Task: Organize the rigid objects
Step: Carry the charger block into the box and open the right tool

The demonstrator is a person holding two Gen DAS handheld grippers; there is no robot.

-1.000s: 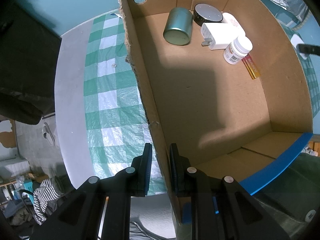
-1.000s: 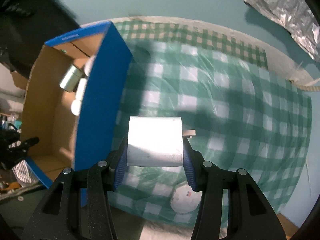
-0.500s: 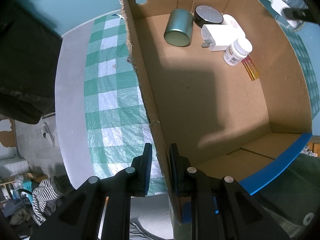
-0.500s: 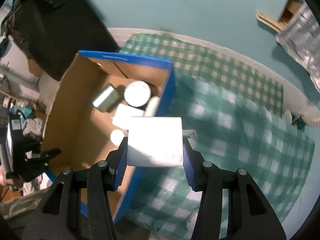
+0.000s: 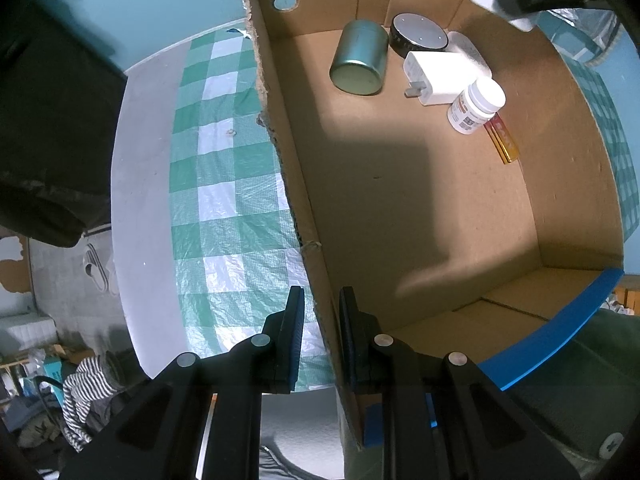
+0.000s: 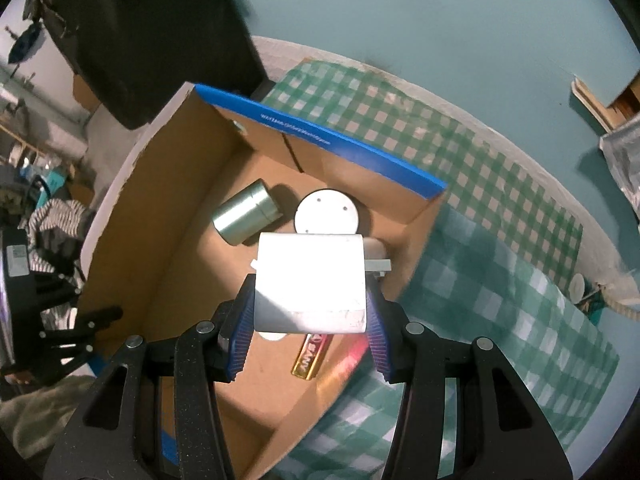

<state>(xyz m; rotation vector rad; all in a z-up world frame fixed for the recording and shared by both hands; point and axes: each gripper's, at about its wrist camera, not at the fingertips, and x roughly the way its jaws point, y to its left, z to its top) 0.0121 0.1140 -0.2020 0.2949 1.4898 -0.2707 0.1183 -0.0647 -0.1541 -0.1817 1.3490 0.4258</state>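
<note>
1. My left gripper (image 5: pixel 320 336) points down, clamped on the cardboard box (image 5: pixel 420 208) wall.
2. My right gripper (image 6: pixel 308 316) grips a white charger (image 6: pixel 312 280) above the box.
3. Only the left view shows the pill bottle (image 5: pixel 476 106) at two o'clock.

My right tongs (image 6: pixel 308 316) carried the white charger block (image 6: pixel 312 280) from above the checked cloth (image 6: pixel 500 280) to over the cardboard box (image 6: pixel 168 200), rolled partway, block now entering my left view at the box's far corner
</note>
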